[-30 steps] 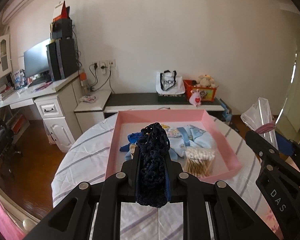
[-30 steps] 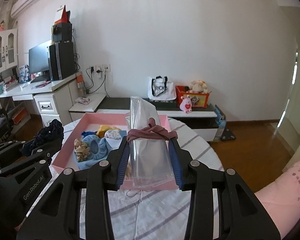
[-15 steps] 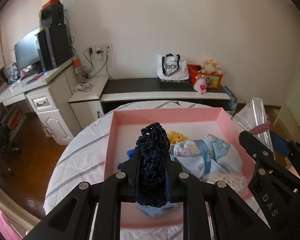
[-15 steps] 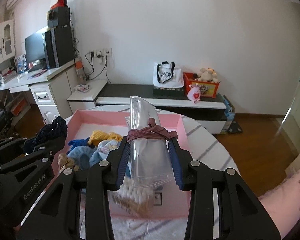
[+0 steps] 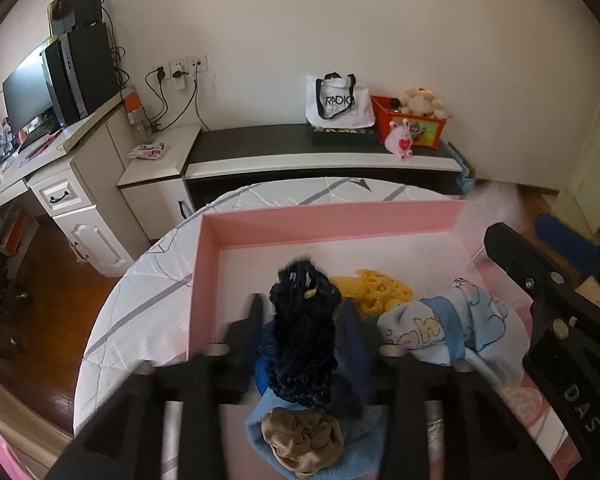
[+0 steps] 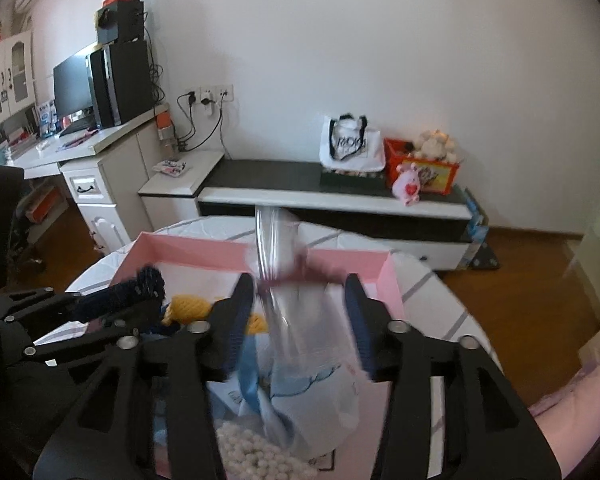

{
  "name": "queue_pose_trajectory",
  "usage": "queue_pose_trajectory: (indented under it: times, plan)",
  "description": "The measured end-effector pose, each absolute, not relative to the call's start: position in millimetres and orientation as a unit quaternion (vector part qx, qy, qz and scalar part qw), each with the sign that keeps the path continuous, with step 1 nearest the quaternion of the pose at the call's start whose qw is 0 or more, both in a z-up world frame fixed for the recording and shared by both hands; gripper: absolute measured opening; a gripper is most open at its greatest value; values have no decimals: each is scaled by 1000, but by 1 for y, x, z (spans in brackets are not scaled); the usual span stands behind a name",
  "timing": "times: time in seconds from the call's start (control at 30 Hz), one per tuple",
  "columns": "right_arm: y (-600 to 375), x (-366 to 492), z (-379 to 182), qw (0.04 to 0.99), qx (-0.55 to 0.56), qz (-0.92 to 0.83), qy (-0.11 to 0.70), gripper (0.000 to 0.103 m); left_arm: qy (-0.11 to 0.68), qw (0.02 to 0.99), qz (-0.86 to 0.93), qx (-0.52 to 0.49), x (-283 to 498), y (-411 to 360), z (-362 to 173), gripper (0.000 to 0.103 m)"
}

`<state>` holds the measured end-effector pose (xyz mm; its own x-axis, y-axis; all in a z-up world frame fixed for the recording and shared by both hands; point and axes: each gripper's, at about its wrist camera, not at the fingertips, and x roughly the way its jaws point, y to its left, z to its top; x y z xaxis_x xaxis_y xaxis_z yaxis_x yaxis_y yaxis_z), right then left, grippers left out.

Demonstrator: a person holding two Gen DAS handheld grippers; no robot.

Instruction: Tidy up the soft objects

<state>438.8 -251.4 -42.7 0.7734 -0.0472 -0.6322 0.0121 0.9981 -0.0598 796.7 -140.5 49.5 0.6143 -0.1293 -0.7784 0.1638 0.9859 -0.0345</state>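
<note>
My left gripper [image 5: 302, 312] has its fingers spread apart; a dark blue knitted scrunchie [image 5: 302, 336] stands loose between them over the pink tray [image 5: 204, 280]. My right gripper [image 6: 298, 296] is also spread, with a clear plastic bag [image 6: 292, 320] tied by a maroon band between its fingers, blurred by motion. In the tray lie a yellow knit piece [image 5: 380, 288], a pale blue printed cloth [image 5: 452, 328], a brown scrunchie [image 5: 304, 444] on a blue one, and a bundle of cotton swabs [image 6: 252, 452].
The tray sits on a round table with a striped white cloth [image 5: 140, 312]. Beyond it are a low black-topped cabinet [image 5: 320, 148] with a white bag and toy box, a white desk [image 5: 60, 184] with a monitor at left, and wooden floor.
Both grippers moved forward and down over the tray. Both sets of fingers have widened, so the dark scrunchie and the plastic bag are no longer pinched tight.
</note>
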Motion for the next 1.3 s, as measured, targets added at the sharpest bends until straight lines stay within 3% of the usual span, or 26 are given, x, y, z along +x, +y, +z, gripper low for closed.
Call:
queue_pose_trajectory:
  times: [0.03,0.07,0.1,0.17,0.23,0.33,0.8,0.93,1.3]
  plan:
    - [-250,438,-42,942,-31,-19,333,66,429,900,-81,18,797,-139,48,65]
    - [-249,436,-41,943,-33,-21,330,69,425,902,-79,15,798,-138,48,76]
    - [-249,435,-40,944,-33,-21,328,71,421,904,-74,15,805,-138,50,80]
    - [-251,433,-38,945,-29,-17,326,73,415,907,-69,15,797,-134,49,84]
    - [-252,431,-36,945,-28,-21,324,82,411,909,-64,16,793,-131,47,86]
    - [-254,428,-34,946,-28,-27,320,83,405,912,-62,15,781,-129,45,91]
    - [-259,398,-16,951,-26,-33,306,85,382,923,-47,8,666,-125,53,96]
    - [-259,379,-8,955,-30,-40,292,96,366,930,-40,7,635,-125,62,103]
    - [-258,305,15,966,-31,-57,250,103,334,942,-38,-2,527,-121,83,103]
